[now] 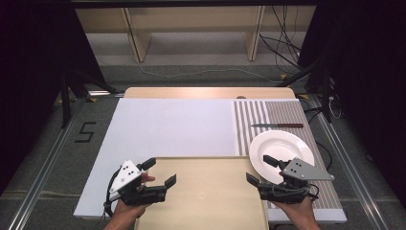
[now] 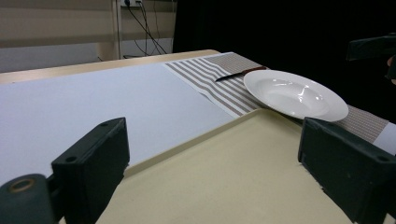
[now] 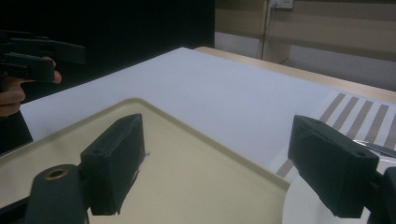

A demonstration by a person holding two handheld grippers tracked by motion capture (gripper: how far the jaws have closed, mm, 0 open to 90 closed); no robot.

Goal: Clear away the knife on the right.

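On the counter [image 1: 210,92]: 1 white mat [image 1: 172,129], 1 striped placemat [image 1: 268,112], 1 beige tray [image 1: 206,191], 1 white plate [image 1: 282,146], 1 knife [image 1: 276,125].

Tray sits at the near edge, centre, on top of the white mat; it's empty. Plate lies on the striped placemat, just right of the tray's far right corner; in the left tongs view its rim [image 2: 299,95] appears to touch or slightly overlap the tray edge [image 2: 233,126]. Knife lies flat on the placemat beyond the plate, near but apart, dark handle to the right, blade pointing left.

2 tongs, 1 per hand. Left tongs [image 1: 160,172] hover at the tray's left edge, jaws spread wide, nothing btwn them; the left hand [image 1: 127,208] holds them from below. Right tongs [image 1: 261,168] sit at the tray's right edge, beside the plate's near rim, jaws likewise spread, holding nothing; right hand [image 1: 299,211] behind.

Background: 1 wooden shelf unit [image 1: 191,28] w/ cables [image 1: 282,43] on the floor, and a "5" mark [image 1: 85,132] left of the counter.
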